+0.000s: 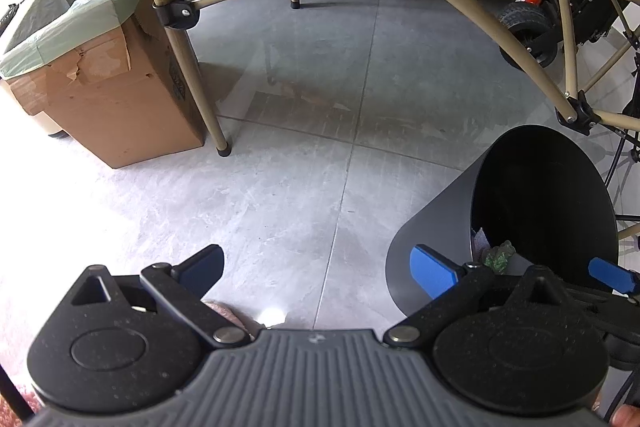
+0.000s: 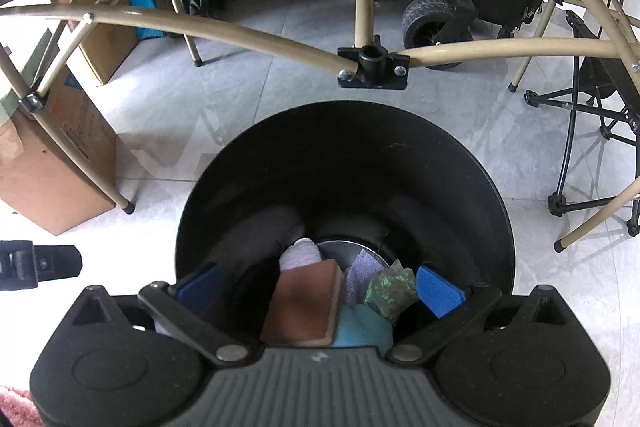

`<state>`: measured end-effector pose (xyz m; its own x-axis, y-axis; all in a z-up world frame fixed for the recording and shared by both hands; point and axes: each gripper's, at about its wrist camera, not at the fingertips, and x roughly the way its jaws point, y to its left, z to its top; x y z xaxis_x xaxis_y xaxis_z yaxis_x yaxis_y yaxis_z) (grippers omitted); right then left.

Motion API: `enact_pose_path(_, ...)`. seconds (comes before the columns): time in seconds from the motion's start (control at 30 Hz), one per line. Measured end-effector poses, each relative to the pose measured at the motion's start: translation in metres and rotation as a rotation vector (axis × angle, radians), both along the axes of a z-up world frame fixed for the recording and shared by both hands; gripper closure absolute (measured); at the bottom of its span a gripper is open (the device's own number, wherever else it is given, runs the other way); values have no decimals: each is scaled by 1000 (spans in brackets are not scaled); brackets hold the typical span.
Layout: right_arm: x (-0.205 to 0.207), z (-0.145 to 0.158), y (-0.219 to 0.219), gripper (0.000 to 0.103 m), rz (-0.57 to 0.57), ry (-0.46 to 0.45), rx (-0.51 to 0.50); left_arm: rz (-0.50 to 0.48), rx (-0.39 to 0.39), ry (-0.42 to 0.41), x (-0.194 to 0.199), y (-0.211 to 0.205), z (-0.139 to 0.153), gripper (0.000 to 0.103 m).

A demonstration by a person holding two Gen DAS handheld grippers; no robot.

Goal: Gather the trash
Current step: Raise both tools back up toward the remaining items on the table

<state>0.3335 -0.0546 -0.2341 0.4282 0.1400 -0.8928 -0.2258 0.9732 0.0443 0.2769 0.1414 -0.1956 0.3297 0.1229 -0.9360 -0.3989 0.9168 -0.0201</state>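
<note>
A black round bin (image 2: 460, 187) stands on the grey tile floor, right below my right gripper (image 2: 320, 289). Its jaws stand wide open over the bin's mouth, and the blue pads (image 2: 440, 291) touch nothing. Inside the bin lie a brown sponge (image 2: 304, 303), a white tissue wad (image 2: 300, 253), a lilac cloth (image 2: 364, 267), a crumpled green wrapper (image 2: 390, 291) and something teal (image 2: 360, 331). My left gripper (image 1: 320, 271) hangs open and empty over bare floor, left of the bin (image 1: 440, 227). The green wrapper (image 1: 500, 255) shows at the bin's rim.
A cardboard box lined with a green bag (image 1: 100, 99) stands at the left. Tan folding-frame legs (image 1: 192, 75) and crossbars (image 2: 372, 63) run close behind and above the bin. A cart wheel (image 2: 428, 23) and a black stand (image 2: 592, 131) are farther back. A pink rug (image 2: 16, 407) edges the bottom.
</note>
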Motion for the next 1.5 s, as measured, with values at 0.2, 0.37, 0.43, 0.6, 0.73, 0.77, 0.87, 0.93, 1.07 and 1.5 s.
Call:
enact_pose_path(0.2,0,2,-2,0,0,2,6,1,0,1,1,0,1,2)
enact_pose_path(0.37,-3,4,-2,0,1,-4,10,-3,1,-1,0,-1,1,2)
enact_pose_path(0.43,-4,6,-3,0,1,-7,11,-2,0,-1,0,-1,1,2)
enact_pose_path(0.6,-8,11,-4,0,-5,-22,15,-7,-5,-19,3,-8,9,2)
enact_pose_path(0.73,-11,18,-12,0,-16,-37,22,-37,-3,-58,3,-21,22,2)
enact_pose_path(0.77,-12,20,-16,0,-21,-41,23,-44,1,-67,2,-24,25,2)
enact_pose_path(0.87,-15,28,-26,0,-43,-59,29,-64,13,-93,1,-35,34,2)
enact_pose_path(0.93,-18,35,-33,0,-55,-77,35,-77,17,-114,1,-42,40,2)
enact_pose_path(1.07,-27,49,-48,0,-71,-124,45,-97,31,-168,-4,-54,53,0)
enact_pose_path(1.5,-65,110,-95,0,-107,-323,100,-122,78,-400,-29,-85,102,0)
